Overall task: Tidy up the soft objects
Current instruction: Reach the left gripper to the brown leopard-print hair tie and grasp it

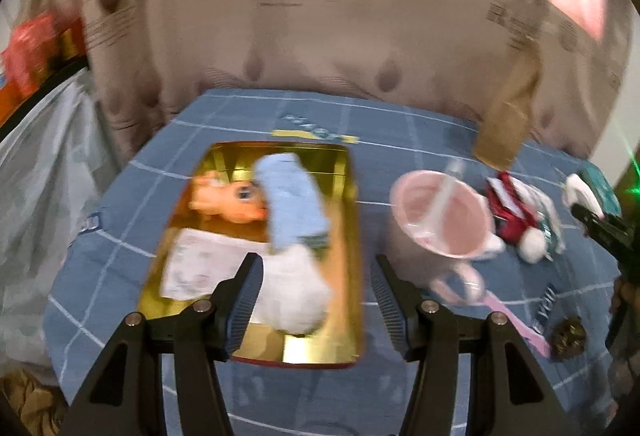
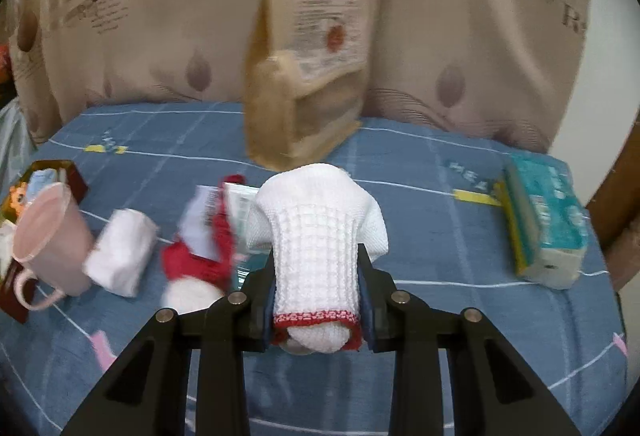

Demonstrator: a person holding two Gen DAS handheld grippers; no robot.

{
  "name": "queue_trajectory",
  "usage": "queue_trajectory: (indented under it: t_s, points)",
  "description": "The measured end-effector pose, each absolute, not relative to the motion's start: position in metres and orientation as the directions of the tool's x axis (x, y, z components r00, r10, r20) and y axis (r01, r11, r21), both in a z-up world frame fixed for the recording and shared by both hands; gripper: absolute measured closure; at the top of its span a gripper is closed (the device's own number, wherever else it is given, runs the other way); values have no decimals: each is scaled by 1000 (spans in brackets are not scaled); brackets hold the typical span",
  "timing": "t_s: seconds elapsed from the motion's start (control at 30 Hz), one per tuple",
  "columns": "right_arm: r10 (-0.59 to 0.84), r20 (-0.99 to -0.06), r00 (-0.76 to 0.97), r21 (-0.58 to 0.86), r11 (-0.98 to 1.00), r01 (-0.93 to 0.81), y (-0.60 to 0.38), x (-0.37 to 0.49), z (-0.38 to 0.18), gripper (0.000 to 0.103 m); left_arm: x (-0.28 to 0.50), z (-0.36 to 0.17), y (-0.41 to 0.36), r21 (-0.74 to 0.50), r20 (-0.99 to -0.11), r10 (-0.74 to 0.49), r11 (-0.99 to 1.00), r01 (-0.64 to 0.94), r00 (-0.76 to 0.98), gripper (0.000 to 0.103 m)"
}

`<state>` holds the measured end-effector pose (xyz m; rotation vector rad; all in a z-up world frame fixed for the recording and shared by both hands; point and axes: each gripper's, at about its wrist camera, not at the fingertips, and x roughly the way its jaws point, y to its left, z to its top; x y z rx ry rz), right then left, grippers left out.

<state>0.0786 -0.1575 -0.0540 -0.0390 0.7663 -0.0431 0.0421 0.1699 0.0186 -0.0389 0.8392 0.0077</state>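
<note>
My right gripper is shut on a white knitted sock with a red cuff, held above the blue bedsheet. A white rolled cloth and a red and white plush piece lie to its left. My left gripper stands open over a gold tin, nothing between its fingers. In the tin lie a light blue rolled cloth, an orange plush toy, a white fluffy piece and a printed white cloth. The view is blurred.
A pink mug stands right of the tin, with a pink toothbrush near it. A brown paper bag stands at the back against a patterned curtain. A teal tissue pack lies at the right.
</note>
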Motion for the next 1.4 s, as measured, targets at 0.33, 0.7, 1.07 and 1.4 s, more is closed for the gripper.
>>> queue_trajectory:
  t_s: [0.33,0.7,1.07,1.4]
  points:
    - [-203,-746,634,-110,977,184,-229,67,-99,74,35,7,70,-28,-774,-173,970,240,609,46]
    - [-171,-763,624,-46,976,211,-246,67,-118,73,11,-12,-39,-36,-819,-344,830,556,460,42]
    - [-129,-767,628,2,979,203,-251,63,-120,69,4,-51,-113,-38,-884,-353,708,705,307,41]
    - [-108,-768,632,28,979,200,-254,63,-120,67,24,-74,-128,-98,-901,-356,725,681,249,36]
